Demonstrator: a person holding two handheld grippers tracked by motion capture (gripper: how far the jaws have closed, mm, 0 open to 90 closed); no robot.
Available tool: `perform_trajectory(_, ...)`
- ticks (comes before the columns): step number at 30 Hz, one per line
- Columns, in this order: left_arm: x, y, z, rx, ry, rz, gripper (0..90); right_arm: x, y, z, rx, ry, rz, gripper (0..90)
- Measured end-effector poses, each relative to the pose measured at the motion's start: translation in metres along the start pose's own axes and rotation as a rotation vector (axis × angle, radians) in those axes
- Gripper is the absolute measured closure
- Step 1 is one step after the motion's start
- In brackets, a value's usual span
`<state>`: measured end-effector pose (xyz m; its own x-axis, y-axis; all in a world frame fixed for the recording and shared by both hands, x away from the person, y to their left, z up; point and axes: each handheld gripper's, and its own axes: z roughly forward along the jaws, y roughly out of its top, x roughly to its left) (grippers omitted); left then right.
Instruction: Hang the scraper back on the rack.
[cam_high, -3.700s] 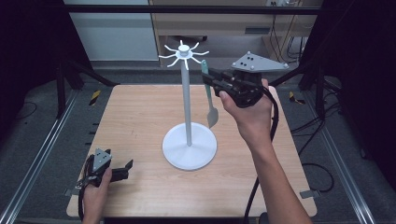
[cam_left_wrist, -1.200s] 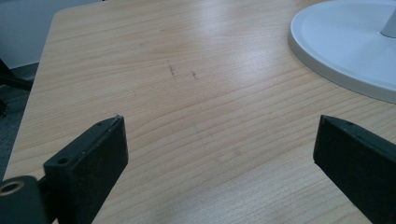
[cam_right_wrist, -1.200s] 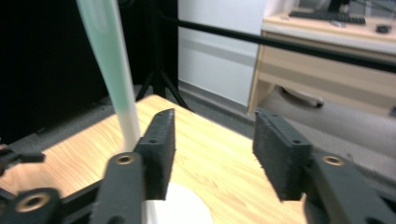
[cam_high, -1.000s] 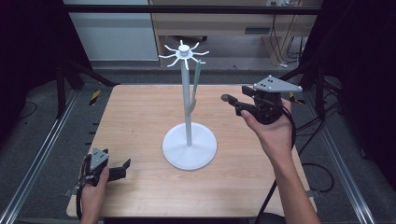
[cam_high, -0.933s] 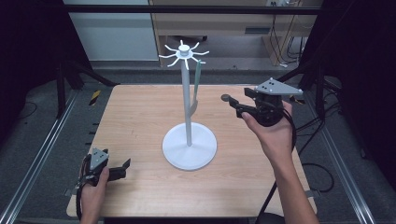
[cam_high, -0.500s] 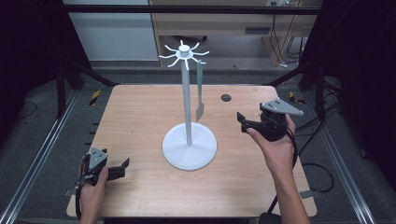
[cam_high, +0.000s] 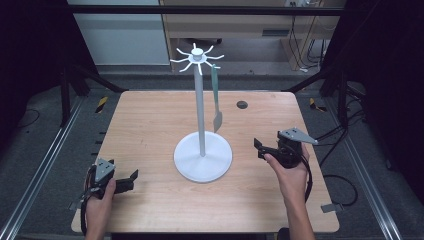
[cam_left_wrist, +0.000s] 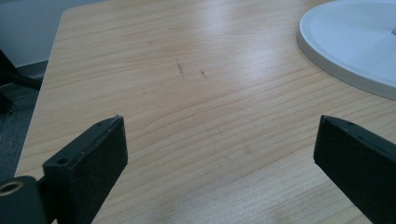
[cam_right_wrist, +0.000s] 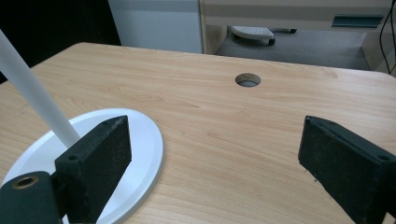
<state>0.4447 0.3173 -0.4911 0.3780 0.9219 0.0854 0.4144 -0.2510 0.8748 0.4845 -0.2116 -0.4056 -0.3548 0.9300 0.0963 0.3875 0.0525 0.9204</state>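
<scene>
A white stand (cam_high: 201, 110) with a round base (cam_high: 203, 156) rises from the middle of the wooden table (cam_high: 150, 125); its top carries several short hooks (cam_high: 197, 56). A grey-green spatula (cam_high: 216, 97) hangs from a hook on the right, blade down beside the pole. My right gripper (cam_high: 260, 148) is open and holds nothing, low over the table right of the base; its own view has the base (cam_right_wrist: 135, 135) and pole (cam_right_wrist: 32, 93) at left. My left gripper (cam_high: 131, 180) rests open near the front left corner, the base's rim (cam_left_wrist: 345, 42) at the upper right of its view.
A round cable hole (cam_high: 242, 104) sits in the table's far right part, and it is the hole (cam_right_wrist: 248, 79) ahead in the right gripper view. Metal rails run along both table sides. Cabinets (cam_high: 240, 25) stand beyond the far edge.
My right gripper left the spatula hanging on the stand's hook, opened, and drew back down and towards the person's side. The left gripper stayed put.
</scene>
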Motion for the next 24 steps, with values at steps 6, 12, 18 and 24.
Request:
perform_trajectory(6,-0.001,0.000,0.000,0.003,-0.002,0.009,2.5,0.000,-0.022,0.006,0.027,-0.068,-0.002,10.7)
perform_trajectory(12,-0.003,0.000,0.003,0.011,-0.005,0.012,2.5,-0.005,-0.042,0.009,0.075,-0.088,0.000,9.2)
perform_trajectory(18,-0.004,0.001,0.005,0.016,-0.007,0.015,2.5,-0.011,-0.064,0.016,0.168,-0.109,-0.010,9.6)
perform_trajectory(24,-0.006,0.001,0.006,0.016,-0.011,0.018,2.5,-0.016,-0.073,0.018,0.214,-0.130,0.011,12.6)
